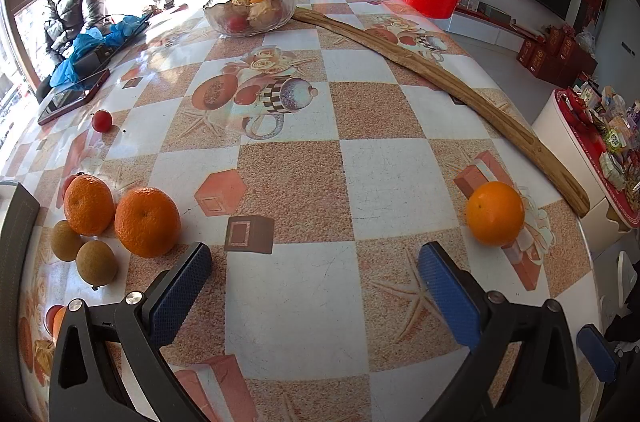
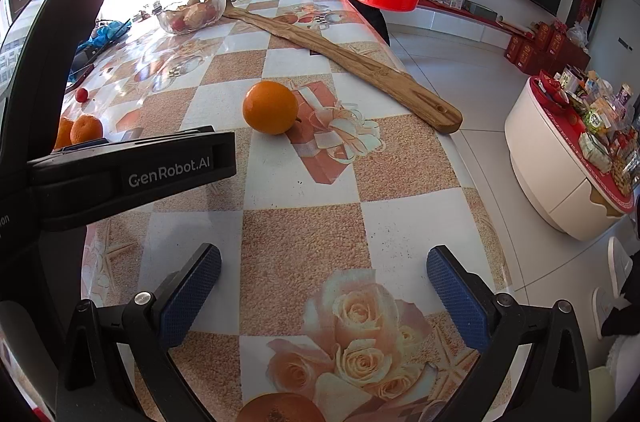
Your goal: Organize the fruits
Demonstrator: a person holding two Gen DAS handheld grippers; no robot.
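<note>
We are holding the left gripper and the right gripper with jaws spread wide and empty above the table, so most of the sorting is still waiting. The glass bowl at the far end is already holding some fruit, though we cannot tell exactly which kinds. Still lying loose are one orange near the right edge, two mandarins touching two brown fruits at near left, and a small red fruit farther back.

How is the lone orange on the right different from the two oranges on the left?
The lone orange is smooth, glossy and round; the two oranges look duller, dimpled and slightly squashed. It sits by itself; they touch each other beside two brown fruits. All three rest on the table, outside the bowl.
</note>
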